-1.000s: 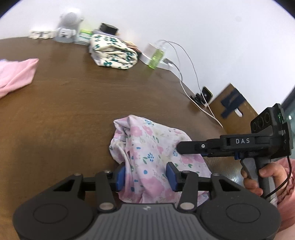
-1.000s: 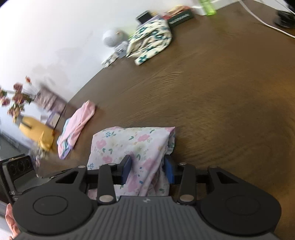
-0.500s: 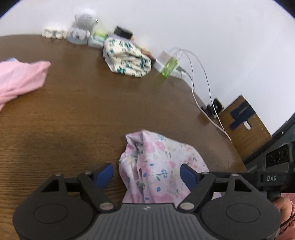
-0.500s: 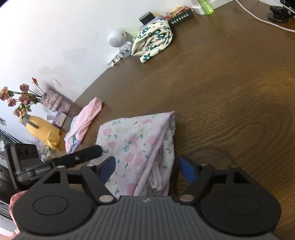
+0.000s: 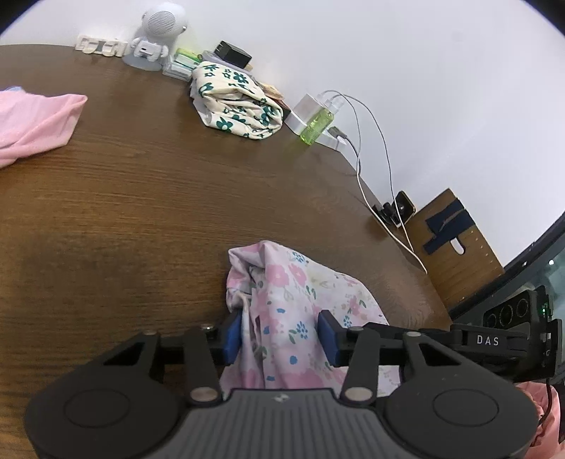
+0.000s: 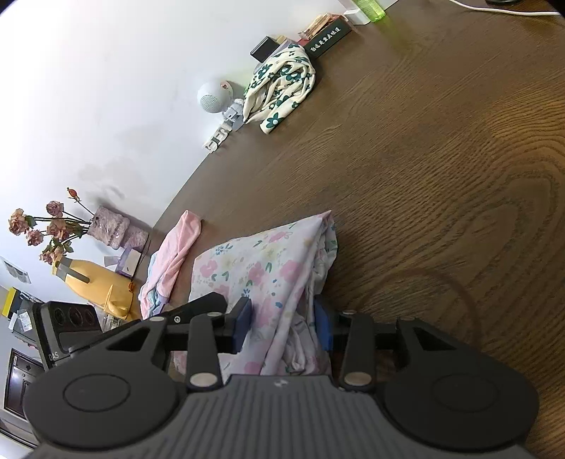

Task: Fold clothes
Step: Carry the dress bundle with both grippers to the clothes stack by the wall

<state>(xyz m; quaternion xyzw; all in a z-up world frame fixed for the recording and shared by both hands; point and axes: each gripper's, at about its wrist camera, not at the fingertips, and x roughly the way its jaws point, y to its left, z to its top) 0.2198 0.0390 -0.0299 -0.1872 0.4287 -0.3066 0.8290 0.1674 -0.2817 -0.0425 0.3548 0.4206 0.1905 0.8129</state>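
Note:
A pink floral garment (image 5: 300, 303) lies folded on the brown table (image 5: 141, 197); it also shows in the right wrist view (image 6: 268, 272). My left gripper (image 5: 280, 339) has closed its blue pads on the garment's near edge from the left end. My right gripper (image 6: 282, 326) has closed on the same garment from the other end. Each gripper shows in the other's view, the right gripper (image 5: 494, 342) at the right and the left gripper (image 6: 141, 317) at the left.
A cream garment with green flowers (image 5: 236, 100) lies by the far wall. A pink garment (image 5: 31, 123) lies at the far left. A white speaker figure (image 5: 155, 31), a green bottle (image 5: 317, 125), a charger with cables (image 5: 356, 148) and boxes line the table's back edge. A flower vase (image 6: 106, 226) stands left.
Both grippers were shut on the floral garment, opened wide half a second ago, and have now closed on it again. The garment has stayed in about the same place.

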